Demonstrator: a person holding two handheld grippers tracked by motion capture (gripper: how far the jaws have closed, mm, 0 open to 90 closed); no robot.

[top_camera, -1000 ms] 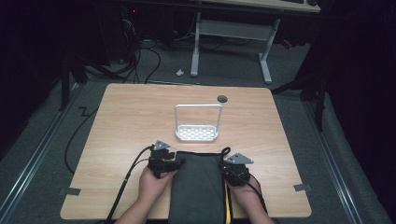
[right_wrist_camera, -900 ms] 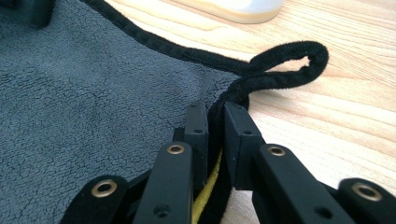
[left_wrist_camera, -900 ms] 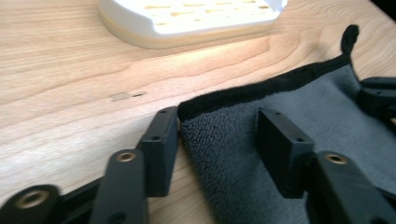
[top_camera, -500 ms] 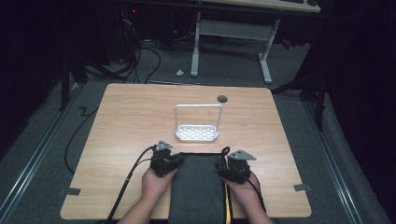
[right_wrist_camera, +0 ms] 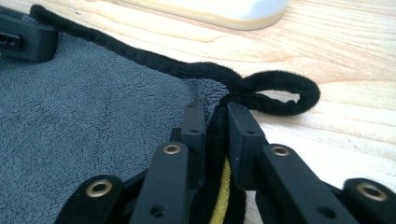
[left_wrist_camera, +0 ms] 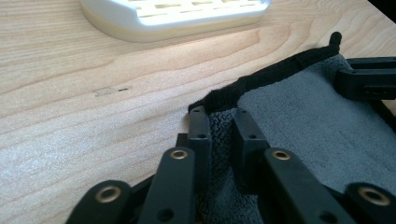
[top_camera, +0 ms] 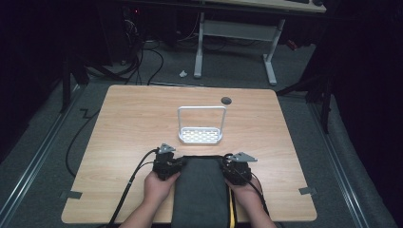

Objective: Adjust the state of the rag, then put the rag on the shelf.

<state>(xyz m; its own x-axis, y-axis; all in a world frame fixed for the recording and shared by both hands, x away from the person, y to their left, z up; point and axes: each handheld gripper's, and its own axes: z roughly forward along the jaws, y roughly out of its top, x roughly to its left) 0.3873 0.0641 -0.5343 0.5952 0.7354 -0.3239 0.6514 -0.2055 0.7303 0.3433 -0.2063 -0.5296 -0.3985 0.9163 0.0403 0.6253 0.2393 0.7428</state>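
Towel (top_camera: 200, 190), grey with a black hem, lies flat at the table's (top_camera: 123, 123) near edge, its near end cut off by the frame. Beyond it stands a white rack (top_camera: 200, 128), nothing in it. Left gripper (left_wrist_camera: 219, 128) has just closed and pinches the towel's far left corner; right gripper (right_wrist_camera: 212, 119) has just closed on the far right corner, by the hem's loop (right_wrist_camera: 275, 91). A yellow strip (right_wrist_camera: 222, 196) between the right jaws is hard to identify.

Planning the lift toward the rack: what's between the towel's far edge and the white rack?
Bare wood. In the high view, a strip of table separates the grey towel from the white rack; nothing lies there.
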